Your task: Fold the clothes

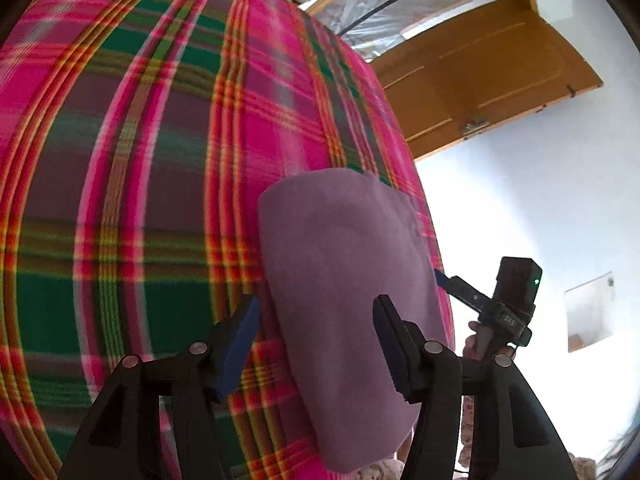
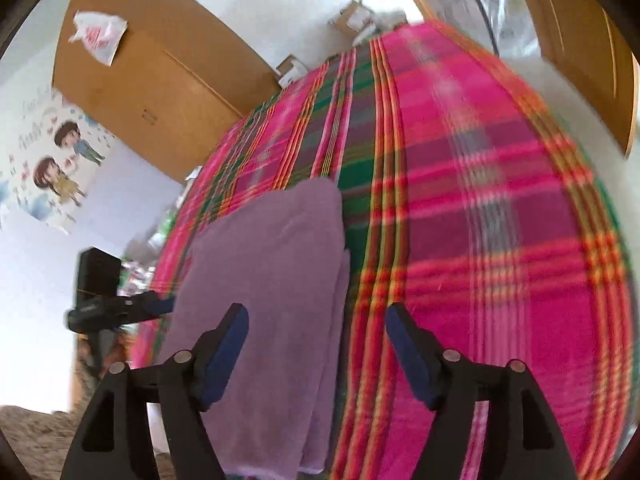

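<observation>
A folded mauve garment (image 1: 344,280) lies flat on a bed covered by a pink, green and orange plaid blanket (image 1: 140,140). My left gripper (image 1: 316,320) hovers above its near end, open, with nothing between the fingers. In the left wrist view the right gripper (image 1: 444,280) shows at the garment's right edge, held by a hand. From the right wrist, the same garment (image 2: 272,280) shows layered folds along its right side. My right gripper (image 2: 316,332) stands open over its right edge. The left gripper (image 2: 160,306) appears at the garment's left edge.
A wooden door (image 1: 480,76) and white wall stand past the bed's edge. A wooden wardrobe (image 2: 152,80) with a plastic bag (image 2: 98,34) on it, a cartoon poster (image 2: 52,160) and small boxes (image 2: 352,20) lie beyond the bed. Plaid blanket (image 2: 500,220) stretches wide to the right.
</observation>
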The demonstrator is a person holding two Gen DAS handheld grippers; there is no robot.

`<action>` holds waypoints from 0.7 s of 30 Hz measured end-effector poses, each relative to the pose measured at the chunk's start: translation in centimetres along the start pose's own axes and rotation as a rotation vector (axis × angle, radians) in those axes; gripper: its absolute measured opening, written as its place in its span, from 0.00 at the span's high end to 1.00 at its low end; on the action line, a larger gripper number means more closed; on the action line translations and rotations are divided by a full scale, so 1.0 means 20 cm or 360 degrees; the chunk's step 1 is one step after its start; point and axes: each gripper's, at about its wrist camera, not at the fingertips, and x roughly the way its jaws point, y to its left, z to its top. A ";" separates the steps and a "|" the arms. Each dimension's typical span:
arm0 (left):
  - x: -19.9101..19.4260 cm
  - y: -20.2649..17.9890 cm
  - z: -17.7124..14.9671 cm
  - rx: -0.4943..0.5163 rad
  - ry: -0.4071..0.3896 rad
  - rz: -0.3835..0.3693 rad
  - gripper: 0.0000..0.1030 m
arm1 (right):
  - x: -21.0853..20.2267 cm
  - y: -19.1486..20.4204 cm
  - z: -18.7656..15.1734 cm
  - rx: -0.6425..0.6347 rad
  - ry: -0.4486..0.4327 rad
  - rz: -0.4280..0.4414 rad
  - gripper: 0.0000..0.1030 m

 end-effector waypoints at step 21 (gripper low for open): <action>0.11 0.09 0.01 -0.0208 0.0324 -0.0308 0.24 | 0.10 -0.10 0.09 0.0127 0.0412 0.0240 0.23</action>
